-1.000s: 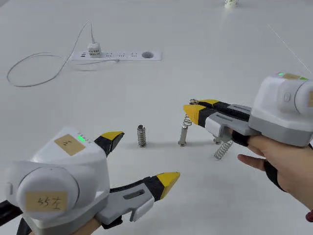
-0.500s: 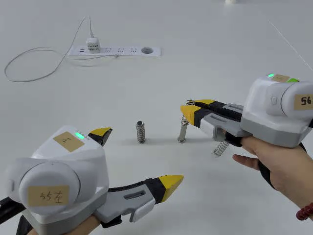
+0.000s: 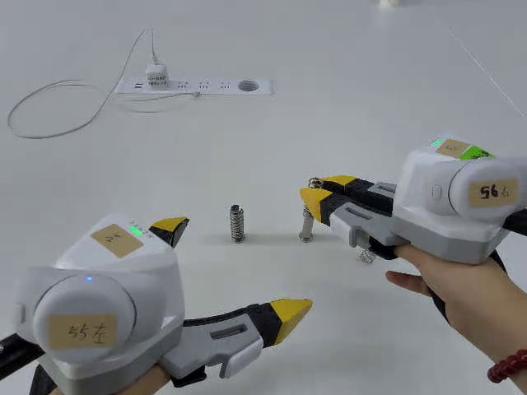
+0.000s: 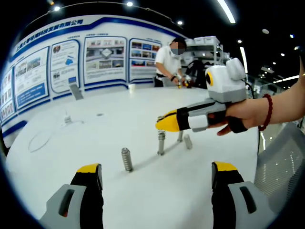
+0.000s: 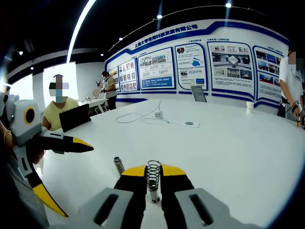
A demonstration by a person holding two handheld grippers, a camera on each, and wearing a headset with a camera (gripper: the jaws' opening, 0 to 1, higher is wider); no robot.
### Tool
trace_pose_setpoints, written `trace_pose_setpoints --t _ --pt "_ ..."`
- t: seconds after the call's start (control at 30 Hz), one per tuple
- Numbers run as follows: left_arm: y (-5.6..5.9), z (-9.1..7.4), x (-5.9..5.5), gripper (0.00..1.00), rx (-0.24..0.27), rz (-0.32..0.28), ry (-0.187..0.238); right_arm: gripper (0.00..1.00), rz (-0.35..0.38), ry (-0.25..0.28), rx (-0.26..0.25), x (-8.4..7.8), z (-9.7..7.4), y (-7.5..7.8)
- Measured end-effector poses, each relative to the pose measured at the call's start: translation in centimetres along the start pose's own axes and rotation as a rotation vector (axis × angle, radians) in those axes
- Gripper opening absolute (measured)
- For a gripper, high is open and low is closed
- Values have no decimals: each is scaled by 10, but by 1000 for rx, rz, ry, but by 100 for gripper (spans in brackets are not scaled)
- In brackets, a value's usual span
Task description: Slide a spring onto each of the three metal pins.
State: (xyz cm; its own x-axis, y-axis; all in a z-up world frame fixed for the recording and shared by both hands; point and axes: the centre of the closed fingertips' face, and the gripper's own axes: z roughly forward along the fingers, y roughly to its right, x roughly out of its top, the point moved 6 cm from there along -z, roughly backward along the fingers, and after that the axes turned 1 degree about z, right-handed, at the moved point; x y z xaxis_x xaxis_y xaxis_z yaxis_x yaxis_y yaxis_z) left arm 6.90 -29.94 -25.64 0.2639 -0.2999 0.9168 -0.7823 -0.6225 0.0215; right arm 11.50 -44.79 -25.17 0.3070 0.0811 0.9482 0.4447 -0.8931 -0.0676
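Right gripper (image 5: 153,170) jaws pinching spring (image 5: 153,180) over pin (image 3: 306,228); left gripper (image 4: 156,167) jaws spread wide.

Setting: lab or showroom hall. Evidence: blue-trimmed display boards (image 5: 190,59) on curved wall; large white table (image 3: 346,115); ceiling strip lights (image 4: 228,10); power strip (image 3: 193,85); people (image 5: 108,88) at work.

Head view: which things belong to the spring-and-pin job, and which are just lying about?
Job: right gripper, shut on held spring; middle pin below it; pin wearing a spring; loose spring; left gripper, open.
Lying about: power strip; charger; white cable.
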Motion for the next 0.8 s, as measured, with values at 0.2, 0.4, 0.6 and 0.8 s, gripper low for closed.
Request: trace_pose_setpoints --t 0.2,0.4,0.6,0.8 --pt "1 0 1 96 -3 1 3 11 -57 -30 -20 -7 0 -1" --pt "1 -1 1 96 -2 2 2 11 -73 -58 -21 -14 3 -3" --pt "1 -1 1 96 -2 1 2 11 -58 -79 -28 -21 6 -1" --pt "1 0 -1 95 -3 2 -4 11 -25 -95 -39 -27 8 -1"
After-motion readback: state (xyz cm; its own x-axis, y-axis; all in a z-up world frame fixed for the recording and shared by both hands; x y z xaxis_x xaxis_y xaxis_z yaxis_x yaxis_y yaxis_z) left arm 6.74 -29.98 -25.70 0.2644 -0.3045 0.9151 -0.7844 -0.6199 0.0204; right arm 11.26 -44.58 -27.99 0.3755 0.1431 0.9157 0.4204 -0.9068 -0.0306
